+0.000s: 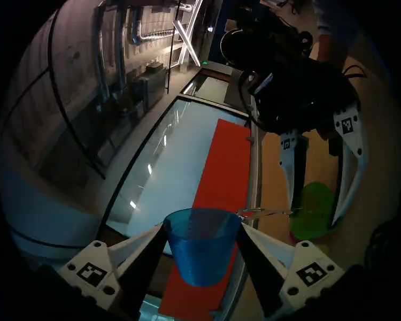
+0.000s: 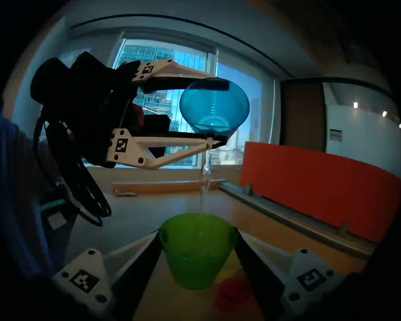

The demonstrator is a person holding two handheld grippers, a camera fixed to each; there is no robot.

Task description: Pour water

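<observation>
My left gripper [image 1: 202, 238] is shut on a ribbed blue cup [image 1: 202, 249], which lies tipped on its side. In the right gripper view the blue cup [image 2: 214, 107] hangs high between the left gripper's white fingers [image 2: 163, 145], and a thin stream of water [image 2: 204, 184] falls from its rim. Below it my right gripper [image 2: 198, 243] is shut on an upright green cup [image 2: 197, 251], which catches the stream. In the left gripper view the green cup [image 1: 311, 211] sits between the right gripper's fingers [image 1: 293, 171], and the stream [image 1: 264, 213] arcs toward it.
A wooden table [image 2: 141, 211] lies under both cups, with an orange panel [image 2: 323, 182] and a metal rail along its far side. A red object [image 2: 235, 293] rests on the table near the green cup. Large windows stand behind. A blue sleeve [image 2: 10, 203] and black cables are at the left.
</observation>
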